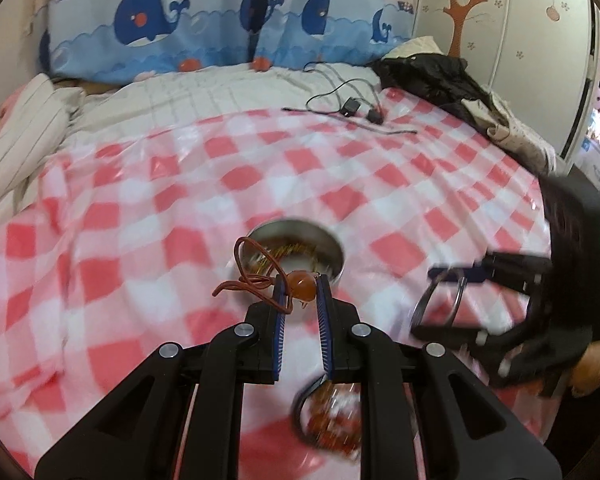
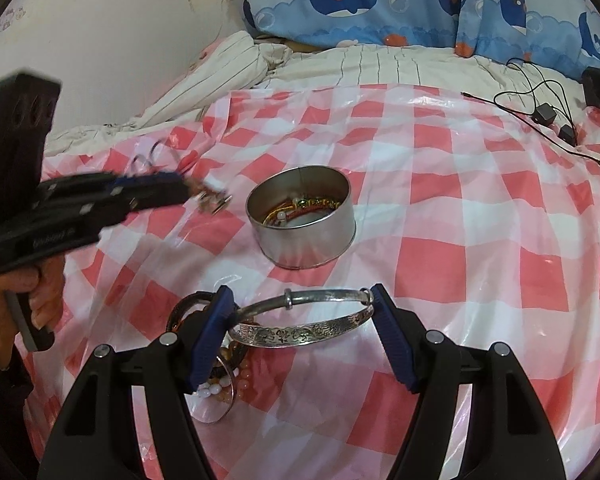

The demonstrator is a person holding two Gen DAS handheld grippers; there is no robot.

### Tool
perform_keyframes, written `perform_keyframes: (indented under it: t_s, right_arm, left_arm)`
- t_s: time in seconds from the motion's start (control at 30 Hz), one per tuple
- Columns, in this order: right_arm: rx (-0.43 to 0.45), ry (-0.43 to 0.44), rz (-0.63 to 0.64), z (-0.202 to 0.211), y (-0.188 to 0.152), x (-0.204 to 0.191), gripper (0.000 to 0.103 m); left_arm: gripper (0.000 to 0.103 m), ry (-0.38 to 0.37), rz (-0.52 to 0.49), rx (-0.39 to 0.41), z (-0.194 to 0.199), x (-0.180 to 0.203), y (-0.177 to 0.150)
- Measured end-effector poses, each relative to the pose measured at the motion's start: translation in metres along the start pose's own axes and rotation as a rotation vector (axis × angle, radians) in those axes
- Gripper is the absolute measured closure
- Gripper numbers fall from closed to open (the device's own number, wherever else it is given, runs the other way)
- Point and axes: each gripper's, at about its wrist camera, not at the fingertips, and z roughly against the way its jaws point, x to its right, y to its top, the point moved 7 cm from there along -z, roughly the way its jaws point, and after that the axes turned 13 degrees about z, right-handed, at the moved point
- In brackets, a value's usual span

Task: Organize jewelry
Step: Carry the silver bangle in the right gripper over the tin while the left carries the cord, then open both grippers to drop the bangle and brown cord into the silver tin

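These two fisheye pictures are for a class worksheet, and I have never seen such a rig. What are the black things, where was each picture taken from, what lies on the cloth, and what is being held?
No robot here: a person holds a handheld tool in each hand, each with a camera looking along its two fingers. One picture comes from the left tool, the other from the right tool.

On the red-and-white checked cloth stands a round metal tin with jewelry already inside. More bracelets and beads lie loose near the right tool.

The left tool is shut on an amber bead on a brown cord, just in front of the tin. The right tool holds a silver bangle across its wide-set fingers.
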Motion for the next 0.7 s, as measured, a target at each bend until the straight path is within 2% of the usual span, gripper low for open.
perform_keyframes:
  t_s: [0.17,0.23,0.3,0.33,0.37,0.47,0.53,0.7]
  right_arm:
    - [0.011,-0.005,-0.025,-0.001,0.004,0.011,0.035]
    - [0.01,-0.013,-0.028,-0.002,0.006,0.015,0.035]
    - [0.008,-0.022,-0.027,-0.006,0.011,0.02,0.035]
    - [0.016,-0.021,-0.032,-0.008,0.016,0.022,0.035]
    - [0.023,-0.019,-0.033,-0.009,0.019,0.025,0.035]
    - [0.044,-0.015,-0.033,-0.015,0.034,0.029,0.035]
    - [0.055,-0.009,-0.03,-0.02,0.044,0.028,0.035]
    - [0.123,0.033,-0.013,-0.038,0.087,0.019,0.035]
  left_arm:
    - [0.089,-0.084,0.034,0.0,-0.024,0.015,0.021]
    - [0.089,-0.118,0.079,-0.049,-0.047,0.013,0.024]
    - [0.086,-0.092,0.107,-0.144,-0.075,0.003,0.015]
    - [0.082,-0.046,0.12,-0.189,-0.089,-0.005,0.009]
    - [0.079,-0.032,0.131,-0.207,-0.094,-0.011,0.005]
    - [0.066,-0.034,0.138,-0.185,-0.083,-0.018,0.001]
    - [0.064,-0.027,0.131,-0.168,-0.07,-0.021,-0.001]
    - [0.056,0.064,0.089,-0.136,-0.027,-0.041,-0.017]
